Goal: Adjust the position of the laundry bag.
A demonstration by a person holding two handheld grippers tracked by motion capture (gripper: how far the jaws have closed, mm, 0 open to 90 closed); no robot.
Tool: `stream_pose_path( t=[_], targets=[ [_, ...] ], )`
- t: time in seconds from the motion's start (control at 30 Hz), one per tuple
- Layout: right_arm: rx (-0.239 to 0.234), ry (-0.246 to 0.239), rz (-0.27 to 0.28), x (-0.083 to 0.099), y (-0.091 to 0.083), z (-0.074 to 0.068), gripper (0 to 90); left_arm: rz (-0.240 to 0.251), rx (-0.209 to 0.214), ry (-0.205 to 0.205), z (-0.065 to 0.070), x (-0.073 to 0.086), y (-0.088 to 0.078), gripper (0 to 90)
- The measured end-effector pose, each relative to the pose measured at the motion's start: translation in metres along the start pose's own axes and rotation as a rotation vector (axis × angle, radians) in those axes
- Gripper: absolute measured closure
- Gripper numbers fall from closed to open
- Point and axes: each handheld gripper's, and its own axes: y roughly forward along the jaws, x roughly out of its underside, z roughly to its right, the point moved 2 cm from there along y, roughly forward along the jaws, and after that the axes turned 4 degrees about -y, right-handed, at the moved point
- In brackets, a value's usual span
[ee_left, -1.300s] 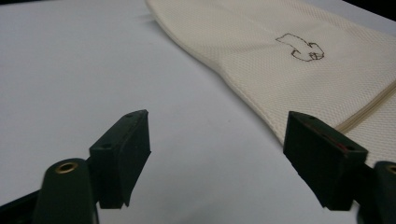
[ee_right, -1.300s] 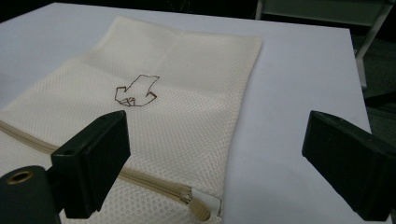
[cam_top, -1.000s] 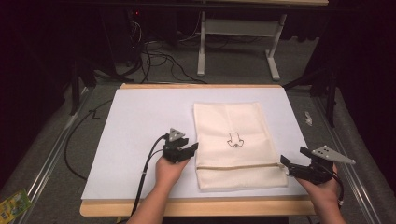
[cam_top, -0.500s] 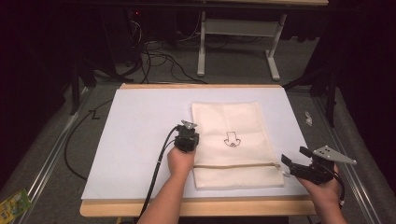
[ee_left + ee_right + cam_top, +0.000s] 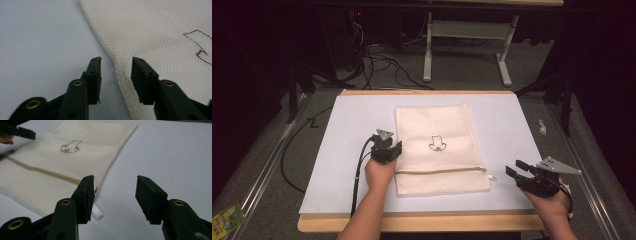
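A cream mesh bag with a small dark drawing lies flat on the white sheet. A zipper line crosses its near part, and a white pull tab sticks out at the right end. My left gripper is at the bag's left edge, open, with the mesh edge running between its jaws. My right gripper hovers open to the right of the bag's near right corner, nothing between its jaws. The right gripper view shows the mesh bag and, far off, the left gripper.
The white sheet covers a wooden table. A small white scrap lies off the sheet at the right. Cables and a desk frame stand on the floor behind. A green packet lies at bottom left.
My left gripper moved forward along the bag's left edge, then drew back slightly to the edge's middle. The right gripper stayed nearly still.
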Motion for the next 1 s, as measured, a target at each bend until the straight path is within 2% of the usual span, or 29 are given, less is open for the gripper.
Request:
stream_pose_path(
  t=[0.07, 0.13, 0.2, 0.23, 0.27, 0.3, 0.33, 0.37, 0.4, 0.43, 0.47, 0.5, 0.53, 0.6, 0.63, 0.67, 0.73, 0.77, 0.83, 0.87, 0.9, 0.93, 1.0],
  targets=[
    [-0.006, -0.022, -0.023, 0.001, 0.009, -0.005, 62.9, 0.017, 0.039, 0.024, 0.001, 0.006, -0.023, 48.7],
    [0.013, -0.037, -0.052, -0.001, 0.019, -0.008, 88.0, 0.055, 0.078, 0.048, 0.004, 0.017, -0.048, 46.0],
    [0.026, -0.004, -0.096, -0.004, 0.033, -0.009, 90.0, 0.096, 0.11, 0.06, 0.002, 0.03, -0.066, 44.6],
    [0.03, -0.002, -0.133, -0.004, 0.042, -0.01, 90.0, 0.096, 0.116, 0.05, 0.001, 0.031, -0.071, 45.4],
    [0.027, -0.021, -0.171, -0.003, 0.052, -0.013, 90.0, 0.094, 0.131, 0.034, 0.0, 0.029, -0.074, 44.9],
    [0.008, -0.056, -0.202, -0.002, 0.059, -0.024, 90.0, 0.116, 0.138, 0.026, -0.001, 0.027, -0.077, 44.0],
    [-0.034, -0.118, -0.206, -0.004, 0.064, -0.039, 90.0, 0.134, 0.142, 0.017, -0.002, 0.026, -0.078, 44.0],
    [-0.075, -0.186, -0.196, -0.008, 0.066, -0.055, 90.0, 0.139, 0.154, 0.003, -0.003, 0.026, -0.078, 44.1],
    [-0.078, -0.235, -0.173, -0.015, 0.065, -0.068, 90.0, 0.135, 0.165, -0.003, -0.003, 0.026, -0.076, 44.1],
    [-0.087, -0.24, -0.134, -0.024, 0.06, -0.074, 90.0, 0.126, 0.165, 0.005, -0.002, 0.026, -0.074, 44.0],
    [-0.085, -0.23, -0.09, -0.032, 0.056, -0.074, 90.0, 0.118, 0.159, 0.02, -0.001, 0.028, -0.073, 43.8],
    [-0.062, -0.211, -0.066, -0.038, 0.052, -0.07, 90.0, 0.111, 0.157, 0.033, 0.0, 0.029, -0.072, 43.8],
    [-0.024, -0.207, -0.056, -0.04, 0.05, -0.064, 90.0, 0.105, 0.156, 0.042, 0.001, 0.03, -0.071, 44.0],
    [0.019, -0.162, -0.081, -0.034, 0.052, -0.048, 90.0, 0.094, 0.169, 0.064, 0.006, 0.031, -0.07, 48.1],
    [0.02, -0.119, -0.108, -0.026, 0.055, -0.04, 90.0, 0.08, 0.179, 0.08, 0.009, 0.032, -0.07, 50.9],
    [0.021, -0.098, -0.133, -0.019, 0.058, -0.033, 90.0, 0.068, 0.194, 0.095, 0.013, 0.032, -0.069, 54.5],
    [0.016, -0.082, -0.174, -0.008, 0.062, -0.026, 90.0, 0.056, 0.204, 0.111, 0.018, 0.033, -0.069, 64.0],
    [0.017, -0.075, -0.173, -0.006, 0.062, -0.024, 90.0, 0.033, 0.201, 0.152, 0.028, 0.035, -0.07, 68.6],
    [0.02, -0.058, -0.163, -0.006, 0.059, -0.021, 89.9, 0.032, 0.206, 0.17, 0.04, 0.039, -0.073, 81.7],
    [0.021, -0.06, -0.155, -0.006, 0.056, -0.02, 89.9, 0.032, 0.206, 0.17, 0.04, 0.039, -0.073, 87.4],
    [0.023, -0.057, -0.148, -0.007, 0.053, -0.019, 90.0, 0.045, 0.212, 0.18, 0.047, 0.04, -0.077, 90.0],
    [0.024, -0.066, -0.14, -0.007, 0.051, -0.018, 90.0, 0.048, 0.207, 0.189, 0.048, 0.041, -0.078, 90.0],
    [0.026, -0.067, -0.134, -0.006, 0.047, -0.018, 90.0, 0.037, 0.204, 0.163, 0.044, 0.044, -0.079, 90.0]
  ],
)
